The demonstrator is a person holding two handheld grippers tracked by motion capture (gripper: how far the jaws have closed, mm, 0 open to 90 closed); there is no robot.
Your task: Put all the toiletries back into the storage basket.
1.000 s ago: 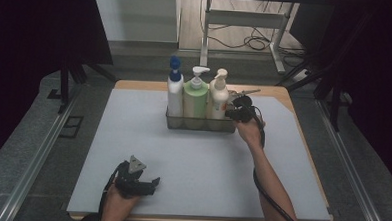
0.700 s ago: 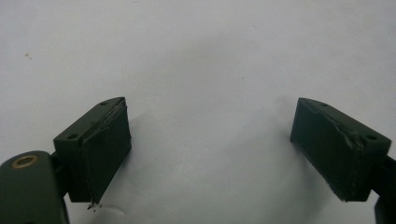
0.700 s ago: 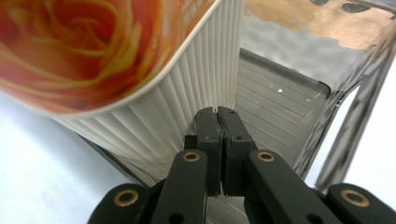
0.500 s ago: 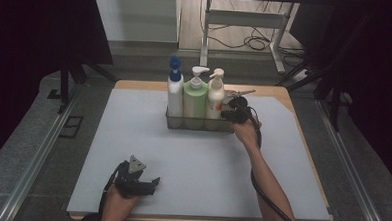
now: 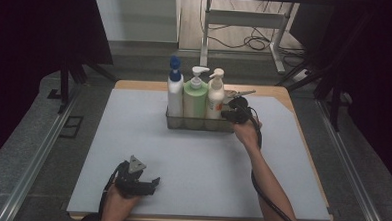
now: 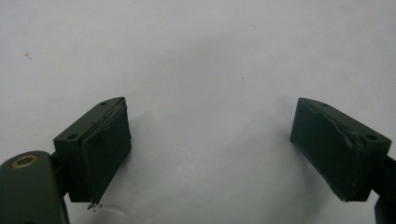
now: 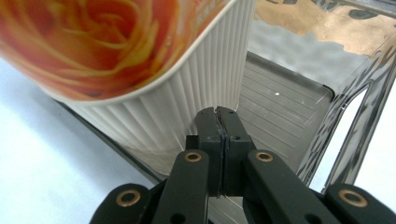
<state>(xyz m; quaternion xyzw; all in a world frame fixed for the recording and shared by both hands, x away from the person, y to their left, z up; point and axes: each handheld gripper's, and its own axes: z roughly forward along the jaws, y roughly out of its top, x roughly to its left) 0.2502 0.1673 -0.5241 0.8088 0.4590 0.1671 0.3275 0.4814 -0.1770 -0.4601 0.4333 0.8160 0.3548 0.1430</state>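
Reaching to the far side of the counter (image 5: 132,138), the right gripper (image 5: 232,114) sits at the right end of a metal caddy (image 5: 198,124), its jaws pressed fully together with nothing between them; in the right gripper view the closed jaws point into the caddy's vacant end compartment, just beside the ribbed wall of a cream pump bottle (image 7: 187,88) with an orange rose label, though whether they touch it I cannot tell; the caddy stands near the counter's far edge and holds three pump bottles in a row, a white one with a blue pump (image 5: 175,89) at the left, a green one (image 5: 195,98) in the middle, the cream one at the right; the left gripper (image 5: 148,183) rests low at the near left of the counter, well apart from the caddy, its jaws spread wide over bare grey surface and holding nothing.
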